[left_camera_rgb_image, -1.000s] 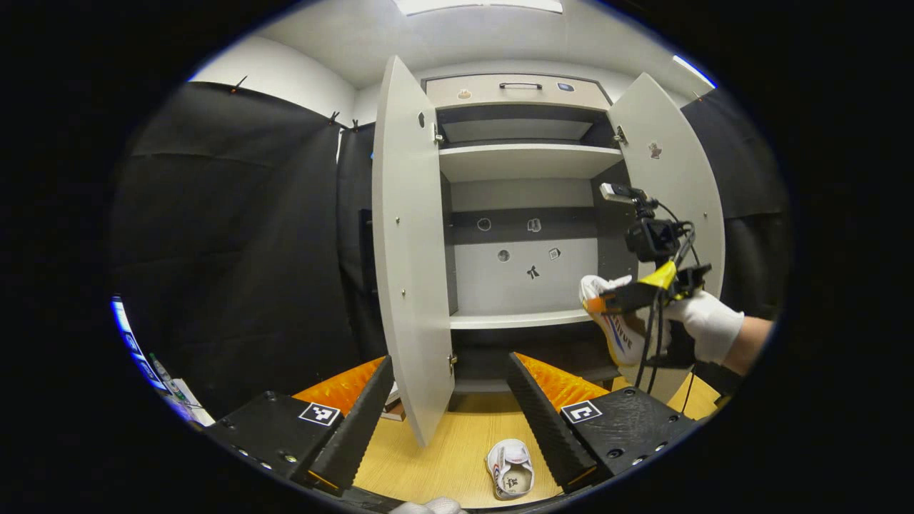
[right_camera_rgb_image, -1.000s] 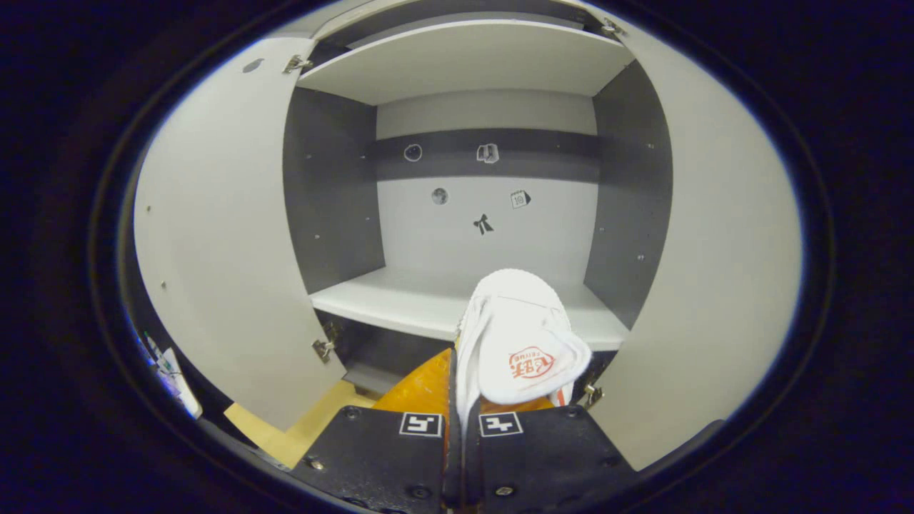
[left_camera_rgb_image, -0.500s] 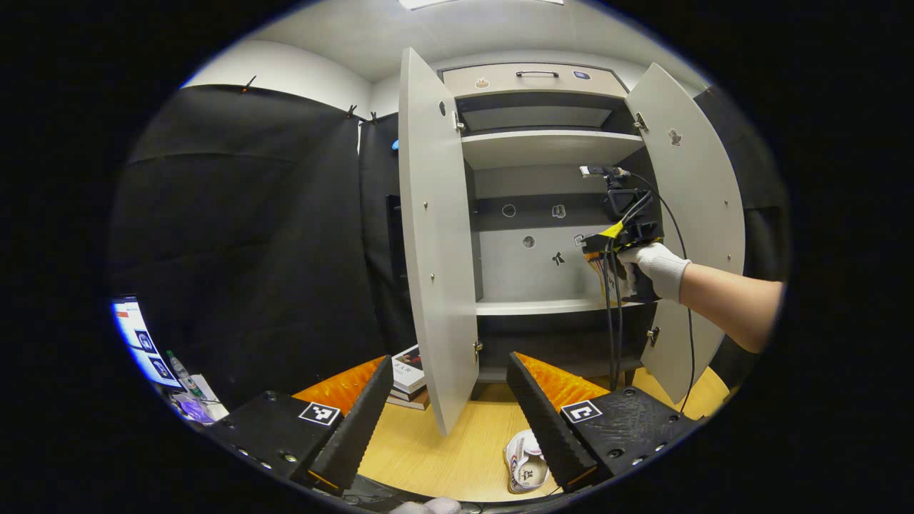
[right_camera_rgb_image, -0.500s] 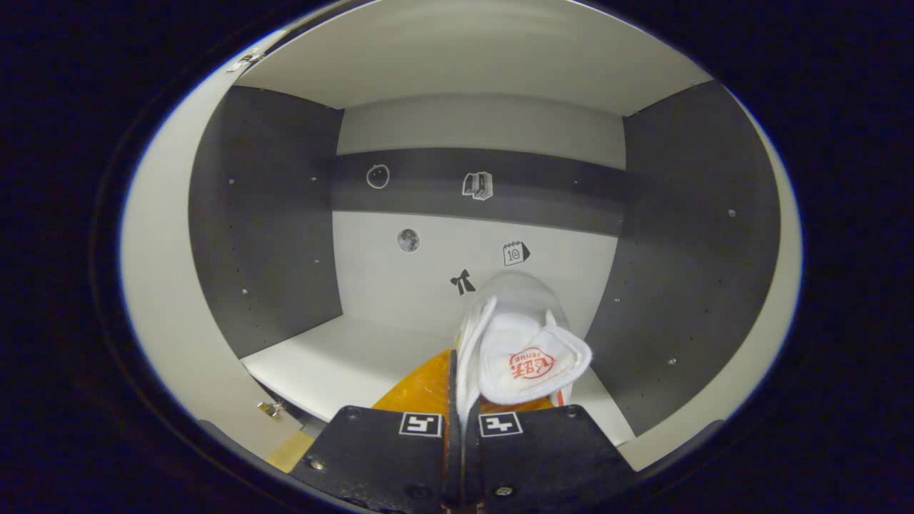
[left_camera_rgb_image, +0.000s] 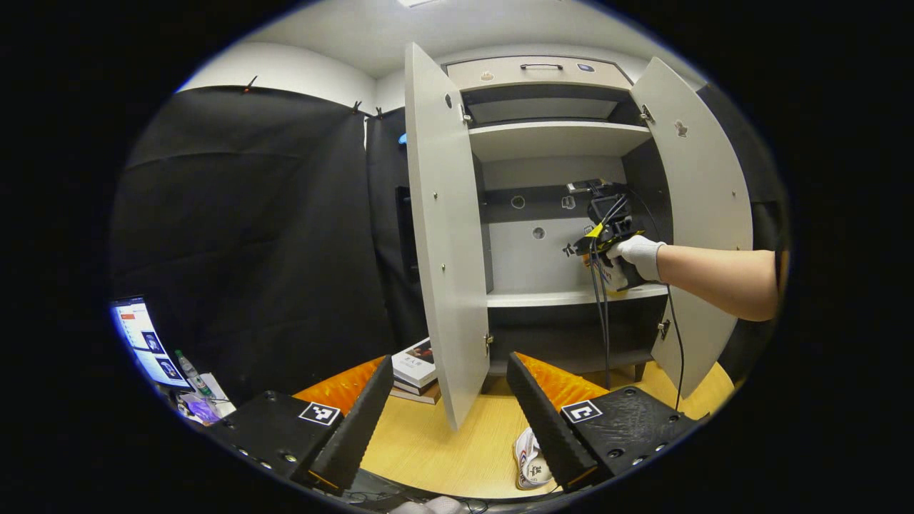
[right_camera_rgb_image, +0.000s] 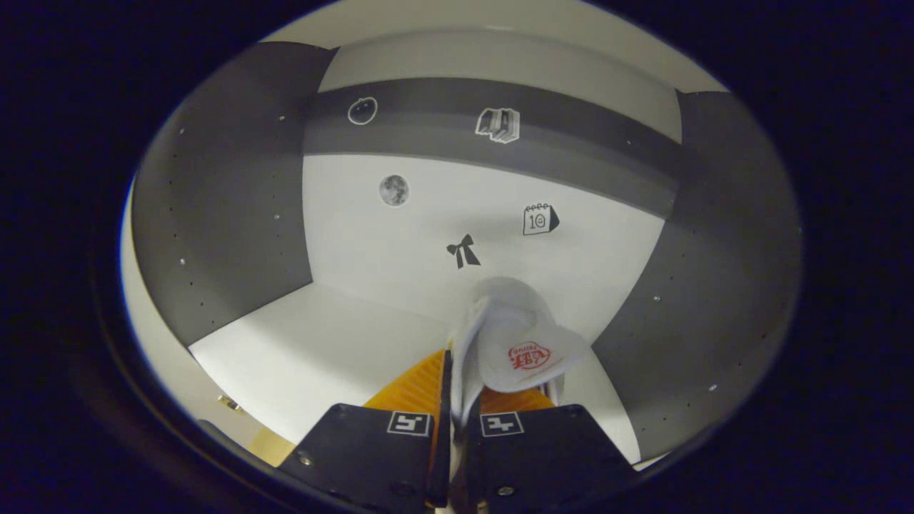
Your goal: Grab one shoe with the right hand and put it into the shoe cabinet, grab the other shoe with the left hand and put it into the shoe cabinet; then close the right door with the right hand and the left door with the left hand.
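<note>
Right gripper [right_camera_rgb_image: 457, 389]: black-and-orange fingers clenched on the white fabric shoe with red tongue logo [right_camera_rgb_image: 518, 343], held inside the grey-and-white shoe cabinet [right_camera_rgb_image: 235, 214], above its white shelf [right_camera_rgb_image: 314, 357]. Left gripper [left_camera_rgb_image: 450, 407]: fingers spread, released, nothing between. Second white shoe [left_camera_rgb_image: 530, 460] lies on the light wooden floor [left_camera_rgb_image: 457, 450], just beside its right finger.
</note>
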Demonstrator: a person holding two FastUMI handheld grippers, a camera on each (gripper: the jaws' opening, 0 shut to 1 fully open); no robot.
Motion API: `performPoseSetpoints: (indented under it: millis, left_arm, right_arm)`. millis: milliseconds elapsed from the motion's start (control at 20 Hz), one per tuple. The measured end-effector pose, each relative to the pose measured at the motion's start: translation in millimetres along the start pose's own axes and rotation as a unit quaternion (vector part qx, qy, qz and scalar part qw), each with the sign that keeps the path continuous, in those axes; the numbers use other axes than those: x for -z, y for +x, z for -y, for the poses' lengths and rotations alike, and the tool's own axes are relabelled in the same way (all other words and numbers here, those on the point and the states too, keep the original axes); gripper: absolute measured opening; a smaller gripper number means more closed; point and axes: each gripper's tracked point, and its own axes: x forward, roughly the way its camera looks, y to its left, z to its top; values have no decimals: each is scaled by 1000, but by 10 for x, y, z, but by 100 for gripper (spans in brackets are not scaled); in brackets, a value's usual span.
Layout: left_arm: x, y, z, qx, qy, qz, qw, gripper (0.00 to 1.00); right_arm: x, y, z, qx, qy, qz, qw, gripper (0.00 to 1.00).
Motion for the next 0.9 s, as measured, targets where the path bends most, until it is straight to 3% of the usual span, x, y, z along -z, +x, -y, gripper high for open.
performPoseSetpoints:
  millis: [100,200,250,300,400,450,550,650,800,900]
  left_arm:
    - [-7,8,5,3,0,2,1000,96]
    - [-7,22,-9,3,4,3,1000,96]
    - [-2,24,2,4,4,3,1000,96]
    - [-1,29,10,7,1,2,1000,96]
    - [-6,43,7,11,-2,5,1000,96]
    - [-12,52,7,13,-3,5,1000,96]
    - [-27,88,16,20,-1,7,1000,96]
    - [-41,98,19,27,0,10,1000,96]
    - [-44,101,25,38,-4,14,999,96]
    - [-41,136,62,48,-7,14,999,96]
  right_arm:
    - [-4,-7,79,8,3,3,1000,18]
    - [-94,-60,-16,-8,6,21,1000,23]
    - [-125,-110,31,0,1,28,1000,43]
    - [-159,-153,43,-1,5,34,999,38]
    - [-125,-209,23,-7,19,36,999,46]
    - [-111,-250,2,-13,27,35,999,55]
    - [-140,-370,20,-14,33,47,998,55]
    - [-200,-555,79,-6,35,71,997,57]
    - [-266,-1004,85,-19,54,109,992,80]
    - [-259,-1387,53,-38,62,143,987,89]
